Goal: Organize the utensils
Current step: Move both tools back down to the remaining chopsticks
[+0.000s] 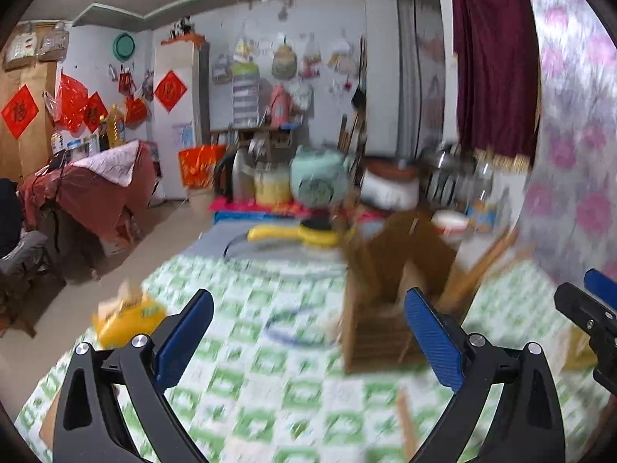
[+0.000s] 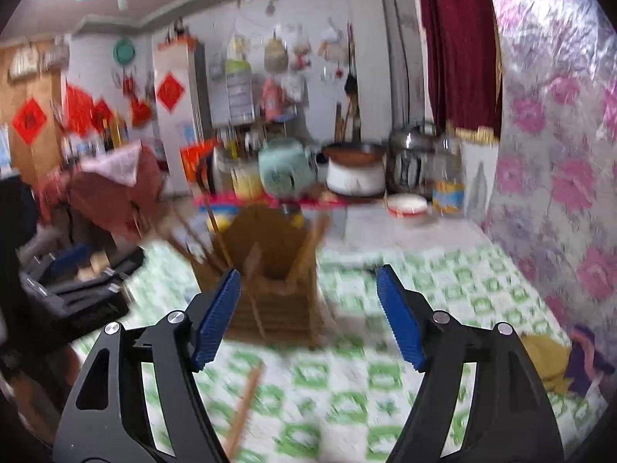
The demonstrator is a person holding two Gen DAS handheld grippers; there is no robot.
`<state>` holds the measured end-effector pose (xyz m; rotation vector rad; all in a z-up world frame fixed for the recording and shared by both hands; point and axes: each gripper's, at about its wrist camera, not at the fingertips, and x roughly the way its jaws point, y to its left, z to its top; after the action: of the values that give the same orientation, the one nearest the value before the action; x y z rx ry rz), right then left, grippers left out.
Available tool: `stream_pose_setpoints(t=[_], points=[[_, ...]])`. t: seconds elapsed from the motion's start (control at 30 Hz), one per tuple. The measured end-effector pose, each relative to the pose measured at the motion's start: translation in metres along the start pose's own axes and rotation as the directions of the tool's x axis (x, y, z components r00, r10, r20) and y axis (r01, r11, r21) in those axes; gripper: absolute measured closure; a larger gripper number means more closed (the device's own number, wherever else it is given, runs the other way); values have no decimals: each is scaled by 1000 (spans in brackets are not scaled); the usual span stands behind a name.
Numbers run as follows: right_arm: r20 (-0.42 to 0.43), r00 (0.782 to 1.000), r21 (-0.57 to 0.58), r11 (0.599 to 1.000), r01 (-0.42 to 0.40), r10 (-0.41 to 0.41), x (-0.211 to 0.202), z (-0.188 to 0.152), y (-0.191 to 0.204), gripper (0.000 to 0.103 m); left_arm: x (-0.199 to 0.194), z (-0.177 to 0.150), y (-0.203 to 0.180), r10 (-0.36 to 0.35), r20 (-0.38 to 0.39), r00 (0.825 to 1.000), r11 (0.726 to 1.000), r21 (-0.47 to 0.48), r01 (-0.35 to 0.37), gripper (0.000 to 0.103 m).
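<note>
Tongs on both sides stood apart, empty: left tongs (image 1: 308, 341), right tongs (image 2: 308, 318). Just ahead of them, a wooden holder (image 2: 275, 293) with chopsticks (image 2: 193, 247) stood on the bench (image 2: 347, 386).

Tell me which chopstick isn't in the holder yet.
The single chopstick lying flat on the checked cloth, just ahead of the open right gripper; the others stand leaning in the wooden holder.

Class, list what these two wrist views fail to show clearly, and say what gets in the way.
- Wooden utensil holder: motion blur smears its compartments in both views.
- Chopsticks: blur; count unreadable.
- Wooden stick on the tablecloth: bottom edge cuts it off, right wrist view.
- Yellow packet: blurred, left wrist view.
</note>
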<state>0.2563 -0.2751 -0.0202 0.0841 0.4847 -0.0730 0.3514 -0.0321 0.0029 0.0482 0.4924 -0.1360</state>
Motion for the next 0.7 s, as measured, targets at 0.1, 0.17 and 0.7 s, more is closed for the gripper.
stream_pose_setpoints(t=[0.1, 0.17, 0.7], points=[[-105, 994, -19, 999, 30, -32, 22, -27, -7, 31, 15, -31, 6, 22, -104, 994, 1000, 13, -21, 6], [-156, 987, -17, 999, 28, -30, 31, -39, -11, 30, 22, -47, 10, 14, -161, 987, 1000, 14, -12, 6], [-293, 956, -82, 997, -16, -9, 47, -79, 3, 20, 9, -79, 2, 30, -190, 981, 988, 153, 0, 6]])
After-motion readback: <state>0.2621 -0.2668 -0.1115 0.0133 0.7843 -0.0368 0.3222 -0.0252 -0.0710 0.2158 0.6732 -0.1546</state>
